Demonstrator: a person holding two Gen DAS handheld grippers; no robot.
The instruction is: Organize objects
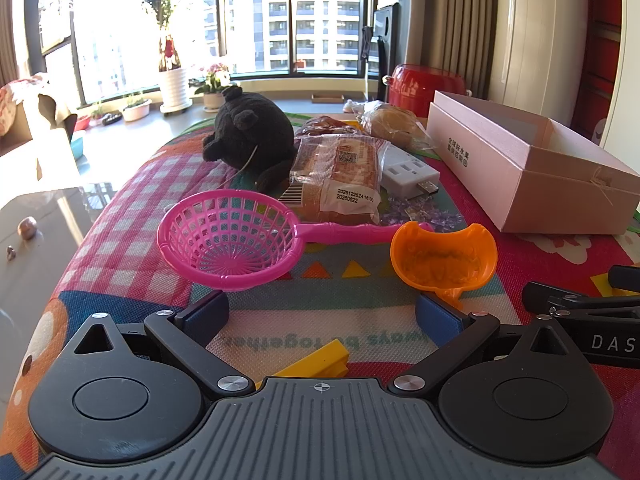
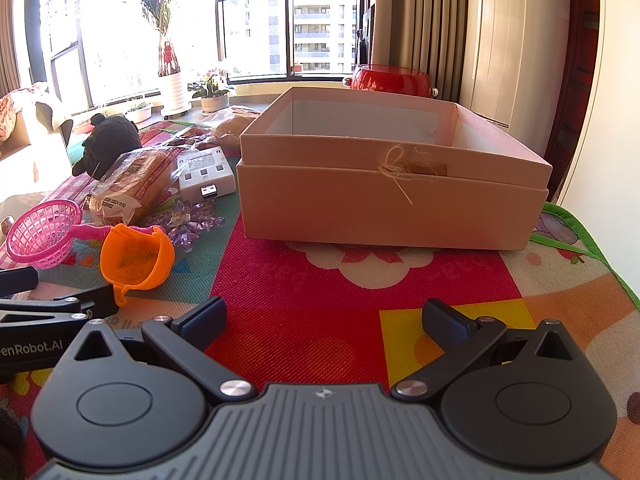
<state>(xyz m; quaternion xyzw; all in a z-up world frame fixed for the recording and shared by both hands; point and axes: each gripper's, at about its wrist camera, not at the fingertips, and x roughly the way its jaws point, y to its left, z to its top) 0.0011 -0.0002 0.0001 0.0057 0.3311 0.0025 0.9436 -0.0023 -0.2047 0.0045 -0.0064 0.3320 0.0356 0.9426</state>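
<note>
An open pink cardboard box (image 2: 392,196) stands on the colourful mat, straight ahead of my right gripper (image 2: 324,316), which is open and empty; the box also shows at the right in the left wrist view (image 1: 532,164). My left gripper (image 1: 322,312) is open and empty, low over the mat. Just beyond it lie a pink toy strainer (image 1: 228,240) and an orange toy scoop (image 1: 444,258). Behind them are a wrapped bread loaf (image 1: 340,176), a black plush toy (image 1: 252,132), a white power adapter (image 1: 408,178) and purple crystals (image 1: 424,212).
A yellow block (image 1: 316,360) lies under my left gripper. More bagged bread (image 1: 388,120) sits at the back. A red pot (image 2: 390,77) stands behind the box. The mat's left edge drops to a glossy side table (image 1: 44,232). Windows and plants are behind.
</note>
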